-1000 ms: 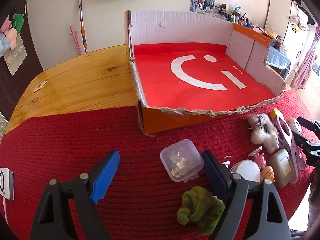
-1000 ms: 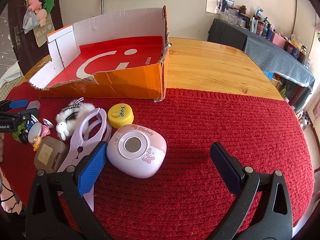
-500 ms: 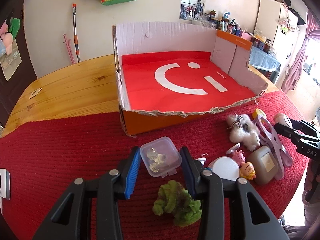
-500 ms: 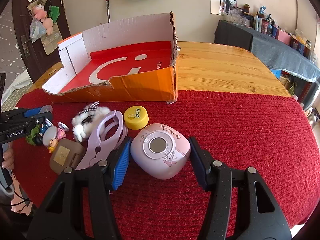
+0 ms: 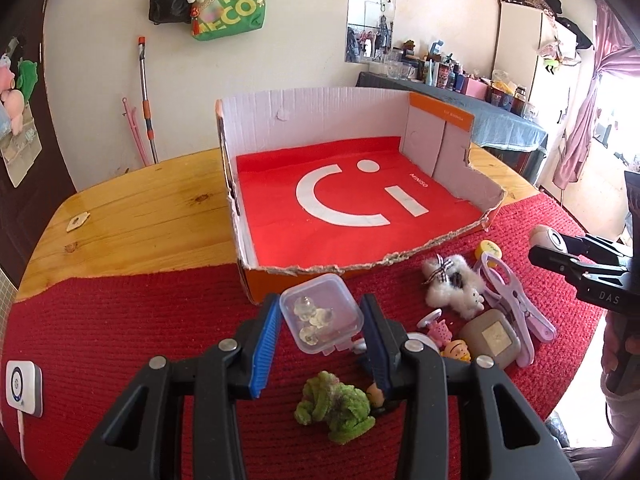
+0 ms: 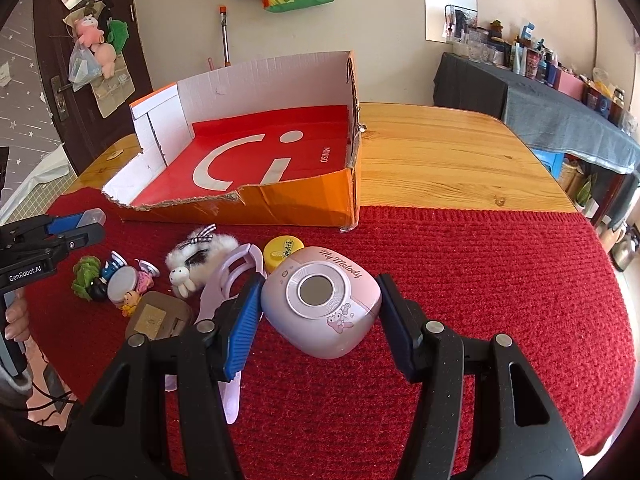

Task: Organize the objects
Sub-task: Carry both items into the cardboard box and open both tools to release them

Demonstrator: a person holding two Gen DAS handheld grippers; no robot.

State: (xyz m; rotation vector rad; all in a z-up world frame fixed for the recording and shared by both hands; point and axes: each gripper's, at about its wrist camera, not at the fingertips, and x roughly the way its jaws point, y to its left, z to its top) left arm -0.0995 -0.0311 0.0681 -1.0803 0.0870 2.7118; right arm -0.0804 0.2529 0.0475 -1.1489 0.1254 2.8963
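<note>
Behind, cardboard box point(image 5: 436, 136) is waiting while left gripper point(image 5: 320, 326) is pinching clear case point(image 5: 320, 316) and right gripper point(image 6: 320, 308) is seemingly clamping pink gadget point(image 6: 320, 304), likely for boxing.

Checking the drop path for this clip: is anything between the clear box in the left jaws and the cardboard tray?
Nothing visible. The left gripper is shut on the clear box, and only bare red mat lies before the cardboard tray. Its torn front wall is low and its red floor holds nothing.

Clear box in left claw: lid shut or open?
Shut. The clear box has its lid seated flush, latch tab down at the near edge, small clear pieces inside.
</note>
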